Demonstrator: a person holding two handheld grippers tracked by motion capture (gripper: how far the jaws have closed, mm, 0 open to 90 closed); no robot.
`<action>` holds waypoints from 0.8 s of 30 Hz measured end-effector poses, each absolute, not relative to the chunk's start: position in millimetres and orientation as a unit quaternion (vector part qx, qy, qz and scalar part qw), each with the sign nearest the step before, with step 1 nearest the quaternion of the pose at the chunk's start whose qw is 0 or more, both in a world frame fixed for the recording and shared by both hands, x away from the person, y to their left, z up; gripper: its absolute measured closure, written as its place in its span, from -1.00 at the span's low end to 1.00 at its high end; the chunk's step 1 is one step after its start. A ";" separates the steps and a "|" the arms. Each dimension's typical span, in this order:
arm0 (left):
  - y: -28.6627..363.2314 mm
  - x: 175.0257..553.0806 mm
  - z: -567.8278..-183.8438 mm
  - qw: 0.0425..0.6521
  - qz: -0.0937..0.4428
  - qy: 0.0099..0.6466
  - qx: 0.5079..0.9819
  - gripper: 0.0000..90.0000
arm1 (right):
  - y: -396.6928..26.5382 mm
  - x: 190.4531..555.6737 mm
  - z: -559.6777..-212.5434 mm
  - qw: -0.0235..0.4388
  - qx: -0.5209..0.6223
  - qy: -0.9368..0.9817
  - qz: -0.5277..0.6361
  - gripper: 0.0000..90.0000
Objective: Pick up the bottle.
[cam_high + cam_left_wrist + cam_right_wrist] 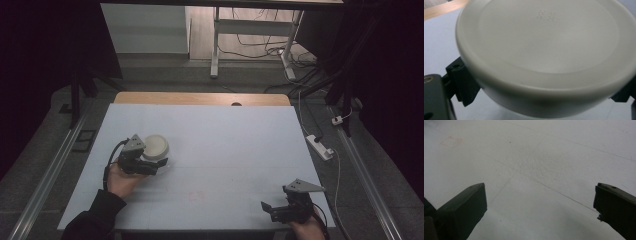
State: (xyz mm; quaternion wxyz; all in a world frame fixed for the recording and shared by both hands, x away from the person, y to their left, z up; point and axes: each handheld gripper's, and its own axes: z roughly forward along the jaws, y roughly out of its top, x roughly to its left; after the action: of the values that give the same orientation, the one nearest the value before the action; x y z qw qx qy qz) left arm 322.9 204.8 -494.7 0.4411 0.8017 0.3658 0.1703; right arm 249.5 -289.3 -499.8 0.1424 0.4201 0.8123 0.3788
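Observation:
A white round bowl (156,145), bottom up with a flat embossed base, sits at the table's left. In the left gripper view the bowl (549,45) looms close, and my left gripper (541,95) has one black jaw pressed against each of its sides. From above, the left gripper (154,163) reaches the bowl from the near side, held by a hand in a dark sleeve. My right gripper (278,209) hovers at the front right of the table. It is open (541,212), with only bare table surface between its jaws.
The pale blue table top (225,150) has a wooden strip (200,98) along its far edge. A faint red square mark (451,141) lies on the surface ahead of the right gripper. A power strip (320,146) and cables lie on the floor to the right.

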 end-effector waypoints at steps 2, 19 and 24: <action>200.5 321.5 -492.4 0.443 0.168 0.358 0.804 -0.84 | -289.2 249.5 -499.8 0.142 0.420 0.812 0.379 -1.00; 159.3 308.5 -477.1 0.460 0.138 0.299 0.825 -0.84 | -290.1 249.3 -499.5 0.144 0.420 0.811 0.382 -1.00; 148.7 305.4 -474.1 0.470 0.123 0.286 0.826 -0.84 | -290.3 249.0 -499.4 0.143 0.421 0.809 0.384 -1.00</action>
State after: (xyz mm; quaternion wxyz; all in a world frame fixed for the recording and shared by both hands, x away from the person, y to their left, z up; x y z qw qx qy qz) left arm 305.4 148.7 -474.1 0.4701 0.8259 0.2857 0.1234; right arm 249.0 -290.3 -499.4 0.1431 0.4208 0.8094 0.3839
